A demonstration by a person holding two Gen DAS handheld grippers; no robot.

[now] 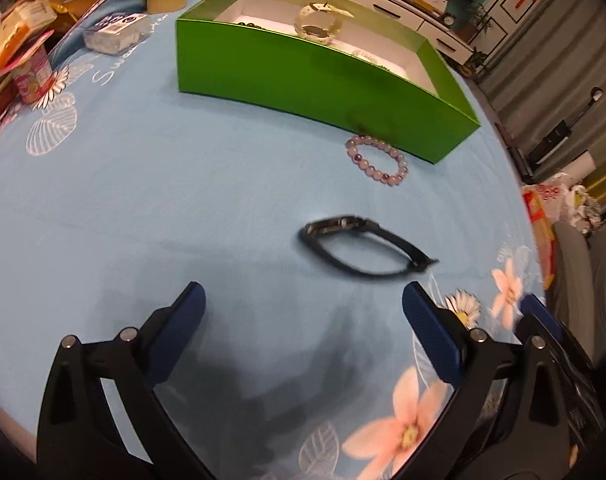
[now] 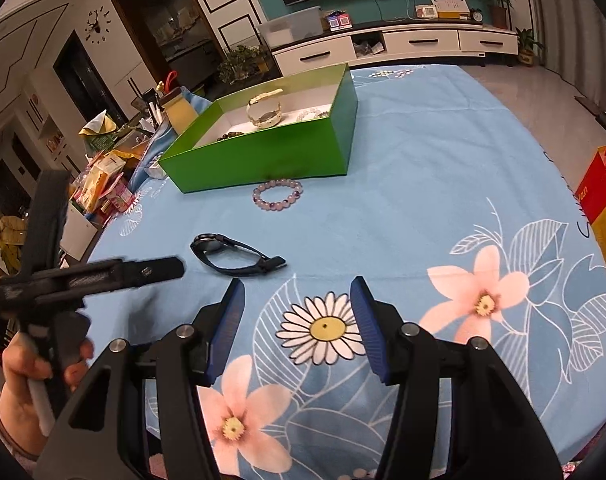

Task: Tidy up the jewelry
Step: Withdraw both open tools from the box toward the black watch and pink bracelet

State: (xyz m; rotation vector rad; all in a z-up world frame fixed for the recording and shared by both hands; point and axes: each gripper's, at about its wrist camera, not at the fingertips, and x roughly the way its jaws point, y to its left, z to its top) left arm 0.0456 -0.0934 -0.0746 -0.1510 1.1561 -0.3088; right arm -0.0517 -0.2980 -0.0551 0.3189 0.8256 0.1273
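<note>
Left gripper [image 1: 303, 304]: wide open, holding nothing, above the blue cloth [image 1: 163, 200].
Right gripper [image 2: 297, 300]: open about halfway, nothing between its blue pads.
Black watch [image 1: 363, 246]: flat on the cloth, just ahead of the left gripper.
Bead bracelet [image 1: 377, 160]: on the cloth, right beside the green box [image 1: 303, 76].
Green box: holds a pale watch [image 1: 319, 22] and some beads.
Hand [image 2: 27, 384]: grips the left gripper's handle.
</note>
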